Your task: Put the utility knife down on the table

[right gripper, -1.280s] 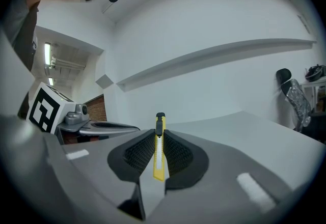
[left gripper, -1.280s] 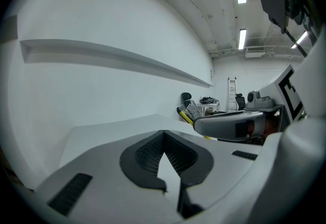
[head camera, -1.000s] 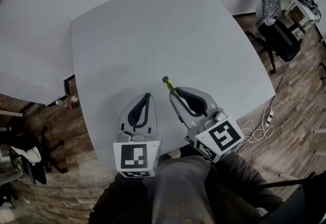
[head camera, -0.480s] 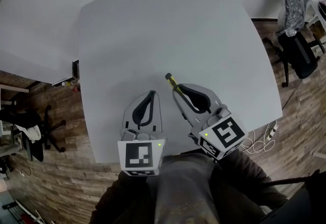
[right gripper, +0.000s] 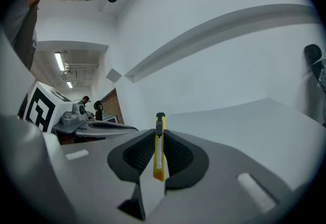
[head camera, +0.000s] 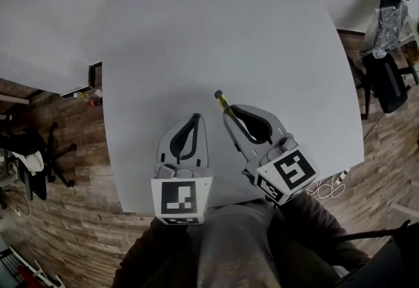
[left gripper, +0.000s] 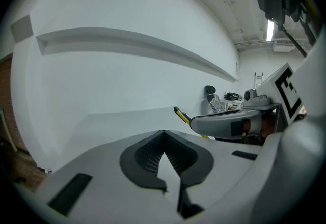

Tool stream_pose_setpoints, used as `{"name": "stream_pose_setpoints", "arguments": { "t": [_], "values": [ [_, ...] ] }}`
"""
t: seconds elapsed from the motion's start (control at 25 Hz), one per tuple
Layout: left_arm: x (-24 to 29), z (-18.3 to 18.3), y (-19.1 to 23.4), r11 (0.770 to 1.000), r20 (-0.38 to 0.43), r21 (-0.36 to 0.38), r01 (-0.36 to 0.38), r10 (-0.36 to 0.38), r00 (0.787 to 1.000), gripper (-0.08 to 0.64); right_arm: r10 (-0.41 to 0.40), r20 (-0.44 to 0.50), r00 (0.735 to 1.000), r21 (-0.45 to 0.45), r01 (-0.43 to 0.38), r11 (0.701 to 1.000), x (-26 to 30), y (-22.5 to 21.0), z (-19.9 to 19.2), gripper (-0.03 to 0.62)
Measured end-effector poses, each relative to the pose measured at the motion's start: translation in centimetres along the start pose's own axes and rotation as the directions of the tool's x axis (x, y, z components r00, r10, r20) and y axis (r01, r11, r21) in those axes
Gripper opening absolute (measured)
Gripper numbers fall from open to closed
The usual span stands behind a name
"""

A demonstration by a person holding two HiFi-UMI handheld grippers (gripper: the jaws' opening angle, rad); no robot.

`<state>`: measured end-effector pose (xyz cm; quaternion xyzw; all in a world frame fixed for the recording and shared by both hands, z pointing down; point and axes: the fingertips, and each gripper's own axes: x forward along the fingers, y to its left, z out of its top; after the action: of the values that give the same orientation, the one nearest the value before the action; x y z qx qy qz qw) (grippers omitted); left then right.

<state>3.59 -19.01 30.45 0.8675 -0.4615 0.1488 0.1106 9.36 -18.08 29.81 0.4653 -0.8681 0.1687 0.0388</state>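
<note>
A yellow and black utility knife (head camera: pixel 222 101) (right gripper: pixel 159 145) is clamped between the jaws of my right gripper (head camera: pixel 230 114) (right gripper: pixel 159 156), its black tip sticking out forward over the white table (head camera: pixel 216 31). In the left gripper view the knife (left gripper: pixel 182 115) shows at the right, ahead of the right gripper's body. My left gripper (head camera: pixel 192 120) (left gripper: pixel 164 142) hangs beside it over the table's near edge, jaws pressed together with nothing between them.
The table's near edge runs just under both grippers. Office chairs (head camera: pixel 386 51) stand at the far right and a dark chair (head camera: pixel 33 162) at the left on the brick-patterned floor. A cable (head camera: pixel 327 185) lies on the floor near the right.
The head view has shifted a little, so the table sits higher and more centred. Both grippers and the knife keep the same pose relative to each other.
</note>
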Motion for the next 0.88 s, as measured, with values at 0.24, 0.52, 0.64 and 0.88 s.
{"name": "stream_pose_setpoints", "arguments": {
  "t": [0.24, 0.52, 0.64, 0.88],
  "values": [
    [1.1, -1.5, 1.4, 0.999, -0.033, -0.032, 0.012, -0.013, 0.999, 0.002, -0.005, -0.044, 0.999, 0.015, 0.005, 1.0, 1.9, -0.3, -1.3, 0.051],
    [2.0, -2.7, 2.8, 0.997, -0.046, -0.076, 0.014, -0.017, 0.999, 0.003, -0.004, -0.081, 0.997, 0.026, 0.006, 1.0, 3.8, -0.3, -2.4, 0.051],
    [2.3, -3.2, 3.2, 0.996, -0.054, -0.086, 0.014, -0.019, 0.998, 0.003, -0.004, -0.09, 0.996, 0.03, 0.006, 1.0, 4.4, -0.3, -2.9, 0.051],
    [3.1, -4.1, 3.4, 0.995, -0.07, -0.102, 0.019, -0.026, 0.997, 0.002, -0.01, -0.113, 0.994, 0.045, 0.016, 0.999, 4.9, -1.0, -3.8, 0.052]
  ]
}}
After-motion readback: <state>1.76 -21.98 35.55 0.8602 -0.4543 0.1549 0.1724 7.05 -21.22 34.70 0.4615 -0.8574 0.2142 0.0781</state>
